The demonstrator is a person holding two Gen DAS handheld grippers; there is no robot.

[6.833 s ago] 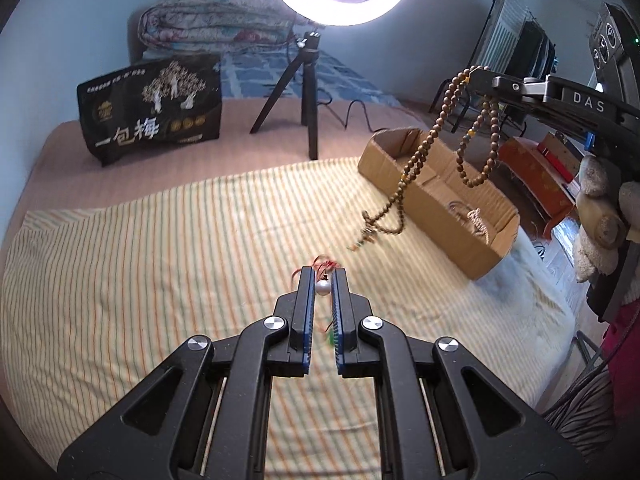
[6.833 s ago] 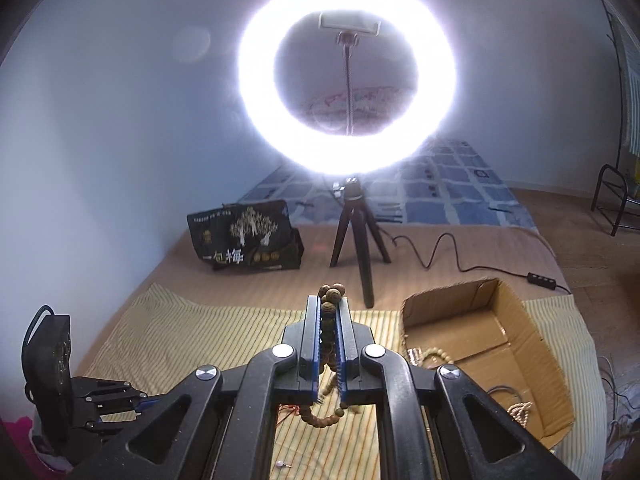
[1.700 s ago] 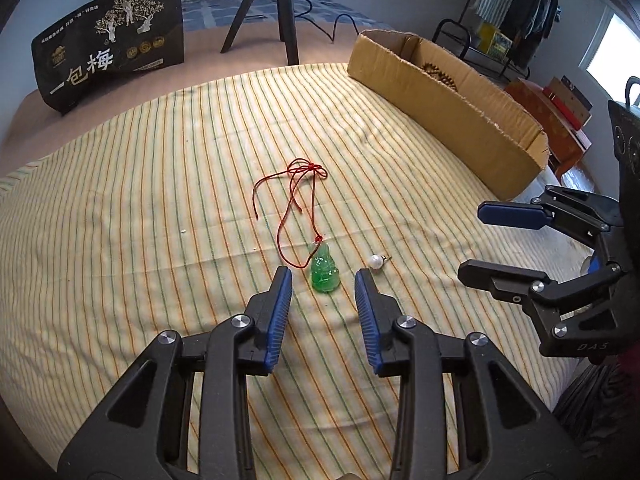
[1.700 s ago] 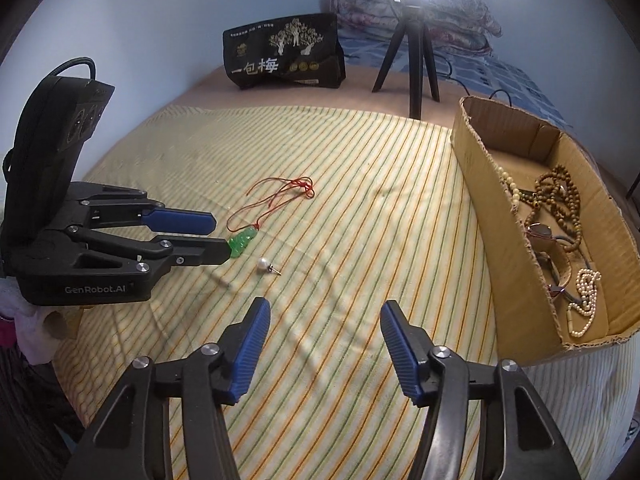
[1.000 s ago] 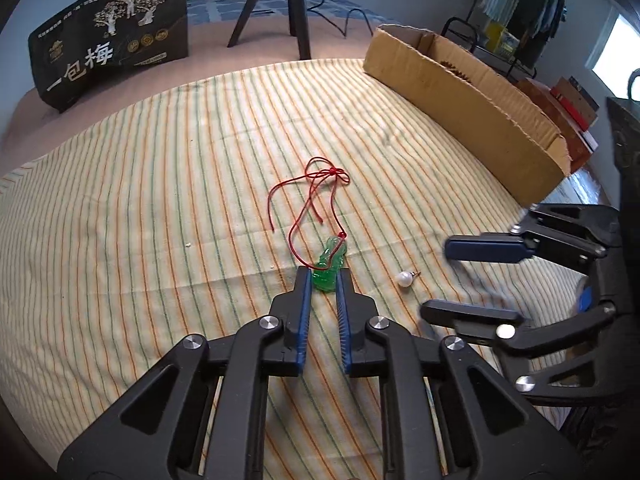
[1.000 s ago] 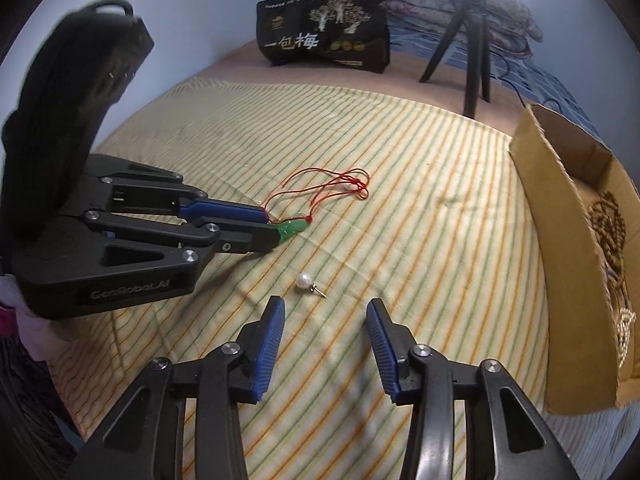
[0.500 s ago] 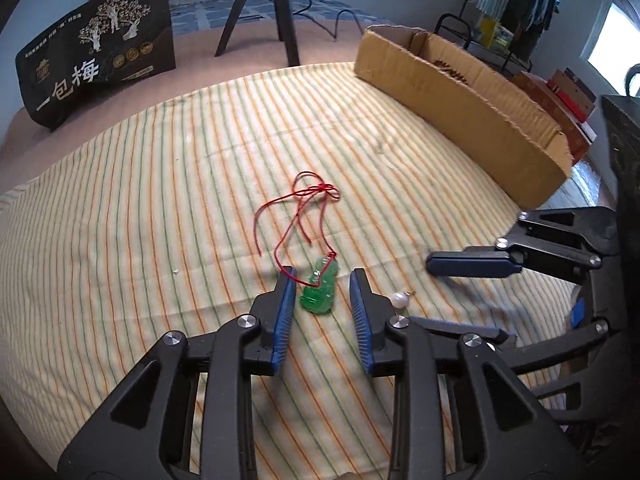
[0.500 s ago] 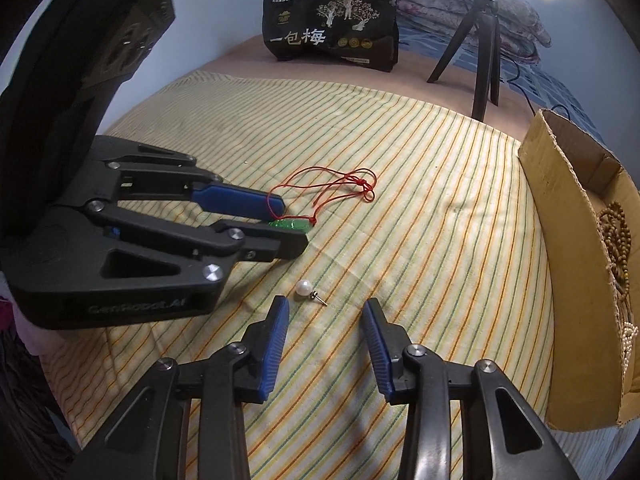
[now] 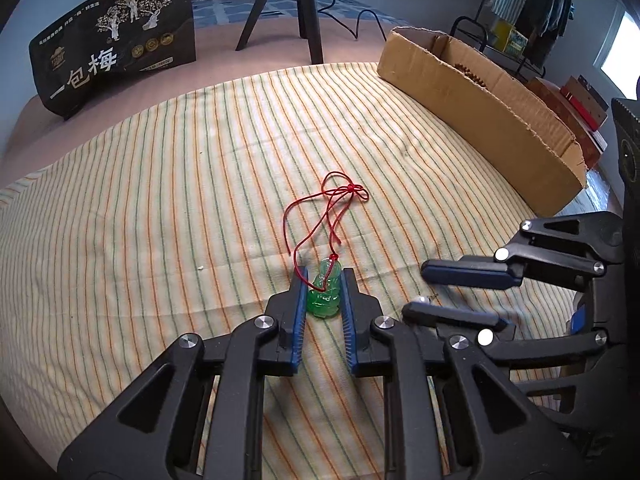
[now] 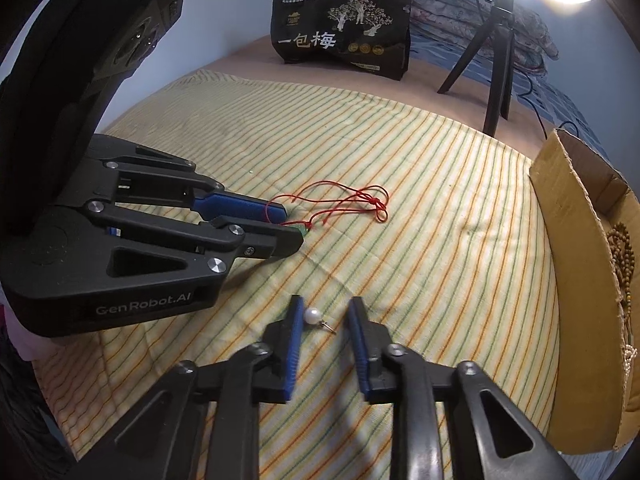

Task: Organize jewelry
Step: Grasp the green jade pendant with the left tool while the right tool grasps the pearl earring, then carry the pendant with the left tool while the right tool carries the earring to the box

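Observation:
A green pendant (image 9: 324,296) on a red cord (image 9: 332,216) lies on the striped cloth. My left gripper (image 9: 323,280) has it between its blue pads, and its jaws are closing onto its sides. A pearl stud (image 10: 313,315) lies just right of it. My right gripper (image 10: 325,312) straddles the stud with its jaws closing. The pearl is next to the left pad, and a gap remains at the right pad. The left wrist view shows the right gripper (image 9: 416,292) around the pearl (image 9: 420,300). The right wrist view shows the left gripper (image 10: 294,226) at the pendant (image 10: 303,232).
A long cardboard box (image 9: 480,92) with wooden beads (image 10: 622,248) in it runs along the cloth's right side. A black printed bag (image 9: 116,48) and a tripod (image 10: 496,60) stand at the back. A clothes rack (image 9: 520,20) is beyond the box.
Both pairs of jaws have narrowed since half a second ago. The left pads now sit against the pendant's sides. The right gripper has slid forward so the pearl stud lies between its fingers.

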